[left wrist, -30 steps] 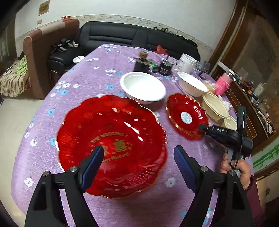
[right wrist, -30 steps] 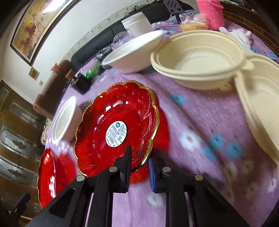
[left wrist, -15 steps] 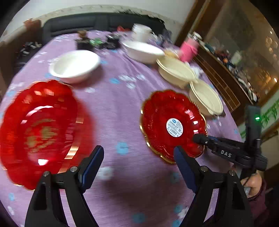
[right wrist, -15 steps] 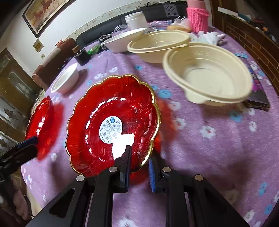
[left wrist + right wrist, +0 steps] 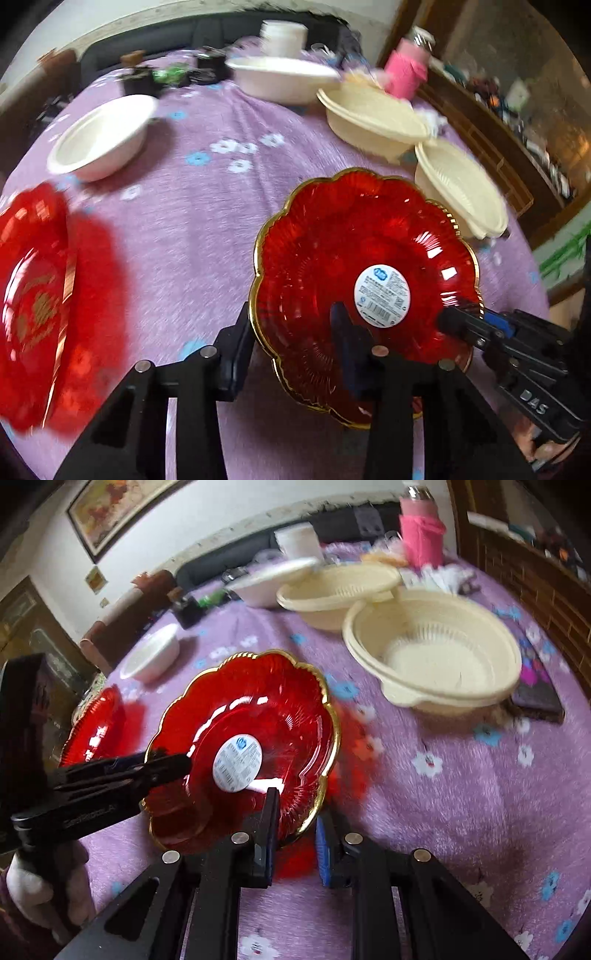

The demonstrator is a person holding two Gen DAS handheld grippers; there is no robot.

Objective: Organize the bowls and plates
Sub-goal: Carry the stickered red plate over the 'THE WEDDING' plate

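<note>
Red, ribbed translucent plastic with a scalloped gold rim: the small flower-shaped plate [image 5: 255, 734] is lifted and tilted above the fuzzy purple floral tablecloth [image 5: 443, 794]. The right gripper [image 5: 295, 834] pinches its rim at six o'clock; the left gripper [image 5: 291, 350] straddles its nine o'clock edge, jaws apart. Two ridged cream plastic bowls [image 5: 436, 653] sit at one o'clock.

The left gripper [image 5: 291, 339] stands with its jaws apart, one finger outside a red plate's [image 5: 354, 258] rim and the other over its inside. The right gripper [image 5: 295, 827] is closed on the near rim of the same plate, one finger above and one below. Seen from the right wrist, the left hand [image 5: 40, 893] wears a white glove.
</note>
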